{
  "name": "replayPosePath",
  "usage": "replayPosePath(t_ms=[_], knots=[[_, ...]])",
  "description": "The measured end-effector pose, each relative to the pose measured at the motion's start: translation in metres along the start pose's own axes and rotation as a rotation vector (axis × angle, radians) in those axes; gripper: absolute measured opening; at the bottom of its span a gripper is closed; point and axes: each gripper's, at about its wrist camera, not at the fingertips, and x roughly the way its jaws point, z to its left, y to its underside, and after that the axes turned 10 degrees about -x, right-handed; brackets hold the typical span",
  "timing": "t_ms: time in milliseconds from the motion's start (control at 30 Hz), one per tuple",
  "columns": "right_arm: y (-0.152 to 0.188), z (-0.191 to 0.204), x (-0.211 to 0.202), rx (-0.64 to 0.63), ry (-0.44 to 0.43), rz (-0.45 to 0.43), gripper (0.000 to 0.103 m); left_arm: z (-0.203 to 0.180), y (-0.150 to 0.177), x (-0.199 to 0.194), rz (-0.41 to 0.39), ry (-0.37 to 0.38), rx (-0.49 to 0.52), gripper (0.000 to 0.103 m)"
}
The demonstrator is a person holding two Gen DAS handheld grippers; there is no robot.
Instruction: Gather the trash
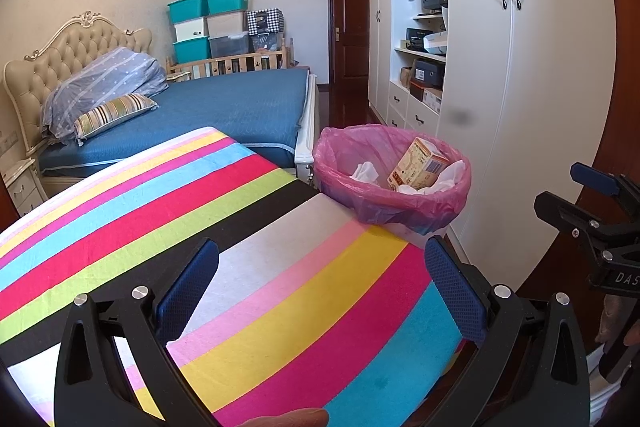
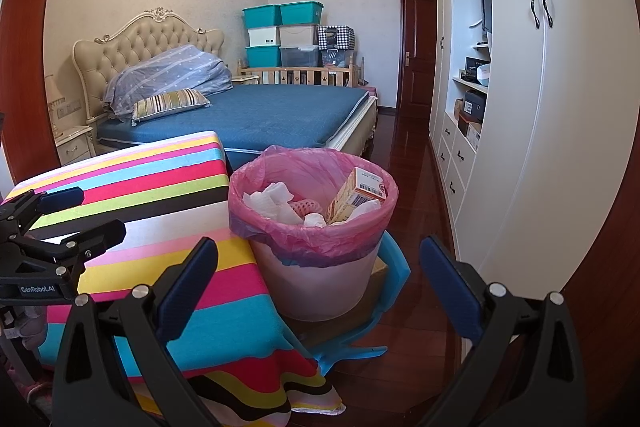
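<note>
Pink-lined white plastic bin [image 2: 320, 227] beside striped cloth-covered surface [image 1: 240, 247]: crumpled white tissues [image 2: 276, 203] light, soft; cardboard carton [image 2: 356, 195] stiff, graspable across flat sides. Left hand-held gripper [image 1: 322, 287] and right hand-held gripper [image 2: 320, 283] both spread wide, empty.

Left gripper [image 1: 322, 281]: fingers spread wide, nothing between them; right gripper [image 2: 318, 277]: fingers likewise spread wide and empty, level beside the left.

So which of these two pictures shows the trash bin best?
The right wrist view: the whole trash bin shows, down to its base, with tissues and the carton inside. In the left wrist view the striped cloth hides its lower part.
</note>
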Motion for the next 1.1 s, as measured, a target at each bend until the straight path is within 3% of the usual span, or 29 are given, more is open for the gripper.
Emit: replayPosePath(t_ms=[800,1033,1100], knots=[[-0.008,0.002,-0.003,-0.029,0.005,0.002,0.098,-0.007,0.0,-0.015,-0.069,0.022,0.04,0.096],[-0.024,0.019,-0.007,-0.081,0.019,0.007,0.098,0.013,0.001,-0.028,-0.065,0.048,0.036,0.096],[-0.031,0.036,-0.007,-0.093,-0.018,0.011,0.098,0.027,0.0,-0.035,-0.059,0.014,0.04,0.096]])
